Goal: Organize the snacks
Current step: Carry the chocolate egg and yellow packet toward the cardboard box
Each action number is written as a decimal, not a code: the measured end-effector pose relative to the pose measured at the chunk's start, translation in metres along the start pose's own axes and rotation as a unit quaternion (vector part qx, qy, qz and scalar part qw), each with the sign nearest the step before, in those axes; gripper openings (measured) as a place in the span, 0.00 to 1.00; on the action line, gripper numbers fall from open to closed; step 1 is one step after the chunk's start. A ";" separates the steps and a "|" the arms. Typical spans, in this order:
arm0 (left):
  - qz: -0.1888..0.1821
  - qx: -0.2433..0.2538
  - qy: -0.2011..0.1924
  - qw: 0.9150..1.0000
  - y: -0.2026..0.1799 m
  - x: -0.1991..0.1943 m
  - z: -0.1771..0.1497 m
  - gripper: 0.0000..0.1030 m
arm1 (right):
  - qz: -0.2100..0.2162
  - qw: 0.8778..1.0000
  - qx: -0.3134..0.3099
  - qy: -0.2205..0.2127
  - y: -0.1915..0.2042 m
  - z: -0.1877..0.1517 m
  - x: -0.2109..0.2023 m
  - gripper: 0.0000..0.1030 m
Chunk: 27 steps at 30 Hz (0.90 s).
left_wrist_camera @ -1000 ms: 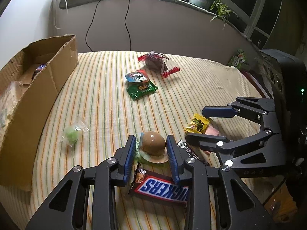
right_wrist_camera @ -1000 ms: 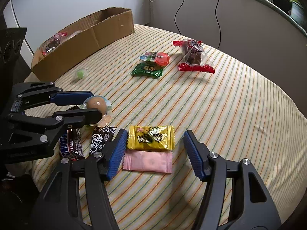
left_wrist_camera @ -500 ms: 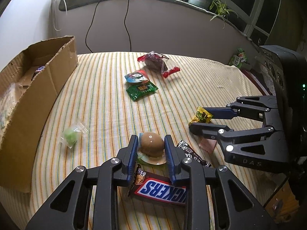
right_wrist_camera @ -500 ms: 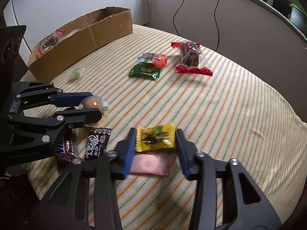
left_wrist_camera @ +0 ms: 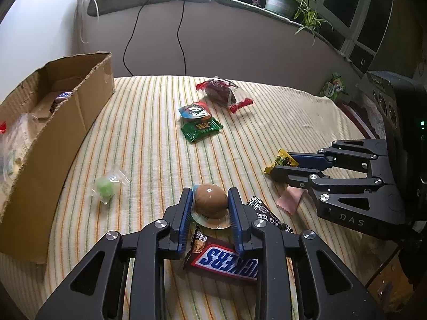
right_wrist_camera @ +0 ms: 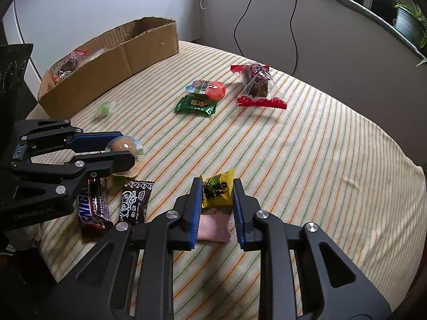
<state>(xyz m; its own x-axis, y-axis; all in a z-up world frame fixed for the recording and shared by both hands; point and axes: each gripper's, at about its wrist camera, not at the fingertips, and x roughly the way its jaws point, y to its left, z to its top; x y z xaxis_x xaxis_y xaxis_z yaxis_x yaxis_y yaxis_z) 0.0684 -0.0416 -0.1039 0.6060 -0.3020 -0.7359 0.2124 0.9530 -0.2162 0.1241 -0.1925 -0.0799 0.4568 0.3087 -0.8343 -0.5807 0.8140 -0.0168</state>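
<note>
Snacks lie scattered on a striped tablecloth (left_wrist_camera: 149, 122). My left gripper (left_wrist_camera: 210, 190) is shut on a brown egg-shaped snack in a clear cup (left_wrist_camera: 210, 204), just above a Snickers bar (left_wrist_camera: 226, 261). The jaws of my right gripper (right_wrist_camera: 216, 181) are closing on a yellow snack packet (right_wrist_camera: 217, 190). The packet stands crumpled and tilted up between the blue pads, which press its sides. A pink packet (right_wrist_camera: 213, 226) lies flat beneath it. In the left wrist view the right gripper (left_wrist_camera: 277, 161) holds that yellow packet (left_wrist_camera: 284, 158) at the right.
An open cardboard box (left_wrist_camera: 66, 133) with several snacks inside stands at the left edge. A green wrapped candy (left_wrist_camera: 105, 186) lies near it. Further back lie a green packet (left_wrist_camera: 201, 130), a round jelly cup (left_wrist_camera: 194, 110) and a red-ended bag (left_wrist_camera: 221, 93). A black packet (right_wrist_camera: 134, 200) lies beside the Snickers.
The right gripper's jaws have drawn in from wide apart onto the yellow packet, which has buckled and tipped up off the pink one. The left gripper's jaws have tightened slightly on the egg snack.
</note>
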 end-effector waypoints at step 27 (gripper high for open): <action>0.037 -0.055 -0.087 0.994 0.066 -0.071 0.019 0.25 | 0.009 0.998 -0.014 -0.058 0.015 0.063 -0.025 0.21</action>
<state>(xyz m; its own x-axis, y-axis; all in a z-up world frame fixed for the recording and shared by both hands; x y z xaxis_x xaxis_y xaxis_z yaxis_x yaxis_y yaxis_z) 0.0542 0.0420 -0.0535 0.7423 -0.2225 -0.6321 0.0837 0.9667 -0.2419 0.1469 -0.1571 -0.0242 0.5203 0.3791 -0.7652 -0.6073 0.7942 -0.0194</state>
